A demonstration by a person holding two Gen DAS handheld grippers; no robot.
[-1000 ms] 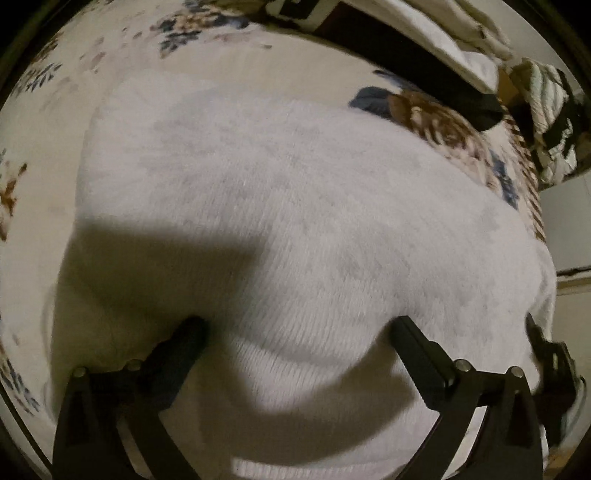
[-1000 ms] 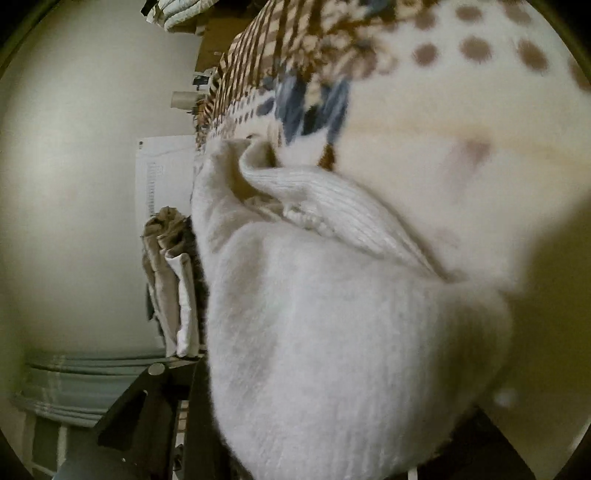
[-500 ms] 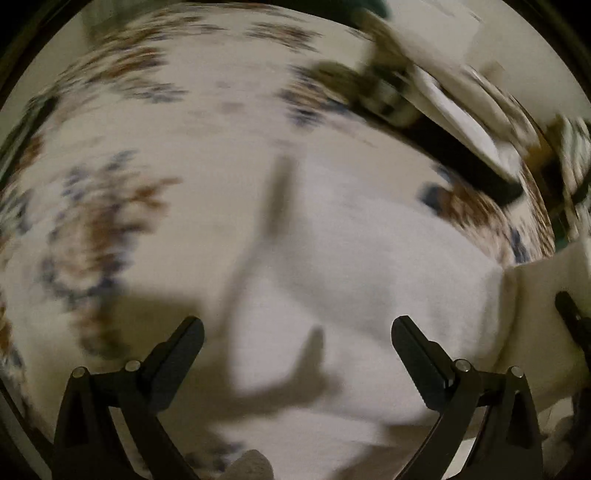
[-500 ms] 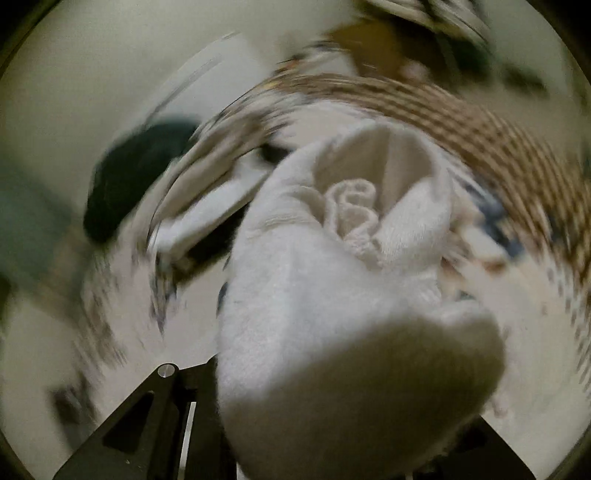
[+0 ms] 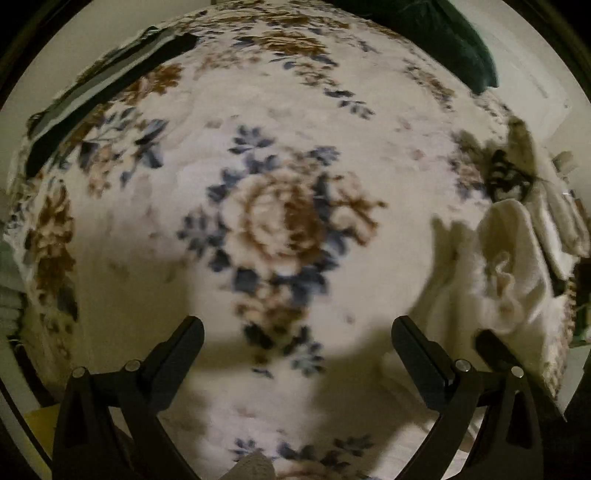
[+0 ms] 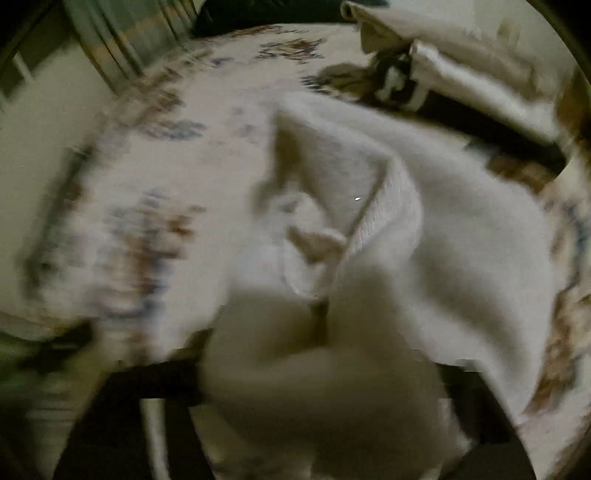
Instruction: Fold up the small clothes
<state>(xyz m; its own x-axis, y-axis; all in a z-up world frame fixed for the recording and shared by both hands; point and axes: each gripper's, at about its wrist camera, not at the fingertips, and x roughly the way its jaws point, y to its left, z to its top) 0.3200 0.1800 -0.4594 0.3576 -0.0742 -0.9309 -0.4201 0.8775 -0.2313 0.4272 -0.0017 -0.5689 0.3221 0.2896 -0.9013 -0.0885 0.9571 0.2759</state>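
A white knitted garment (image 5: 498,273) lies bunched at the right side of the floral blanket (image 5: 280,221) in the left wrist view. My left gripper (image 5: 297,326) hangs open over the bare blanket, with nothing between its fingers and the garment off to its right. One dark finger of the right gripper (image 5: 495,350) shows against the garment's lower edge. The right wrist view is blurred. There the white garment (image 6: 443,229) fills the middle and right, its ribbed hem turned up. My right gripper (image 6: 317,369) is opening its jaws, with a thick fold of the garment still lying between them.
A stack of pale folded clothes (image 5: 561,221) sits beyond the garment at the blanket's right edge, the same stack (image 6: 480,66) showing upper right in the right wrist view. A dark green cloth (image 5: 443,33) lies at the far edge. A dark striped cloth (image 5: 103,85) lies far left.
My left gripper has left the white garment and moved over the bare floral blanket. The right gripper rolled and swung the garment across, and its jaws now stand wider.
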